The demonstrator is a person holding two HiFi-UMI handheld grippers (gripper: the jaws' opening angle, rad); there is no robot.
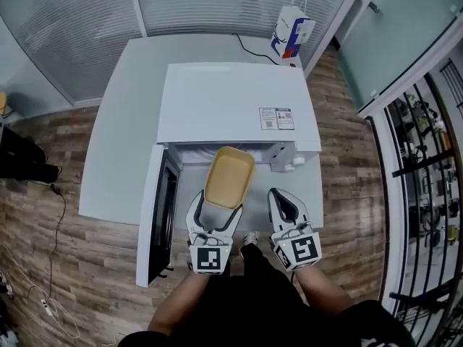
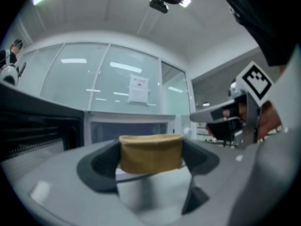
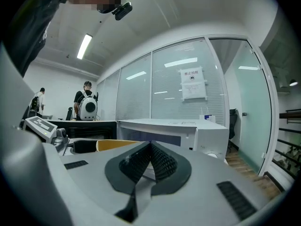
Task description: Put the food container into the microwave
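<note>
Nearest you, the left gripper [image 1: 215, 214] is clamped on the near end of the food container [image 1: 229, 177]. This is a tan, matte, shallow tub with rounded corners. It hangs above the worktop's near edge, its far end at the mouth of the open microwave [image 1: 231, 103].

Your right gripper [image 1: 286, 207] is beside it and empty. The right gripper view shows the ribbed black pads [image 3: 162, 163] pressed together with nothing between them.

The left gripper view shows only the tub's blunt end wall [image 2: 151, 153], wedged between smooth grey jaws. Only the head view shows its hollow top.

The microwave is a white, flat-topped box with two printed labels [image 1: 276, 118]. Its dark-windowed door [image 1: 160, 215] is swung out towards the worktop's left edge.

The worktop [image 1: 116, 157] is pale grey and smooth. A paper carton [image 1: 292, 33] stands at its far right corner.

Only the right gripper view shows people [image 3: 87, 105] beyond the glass.
</note>
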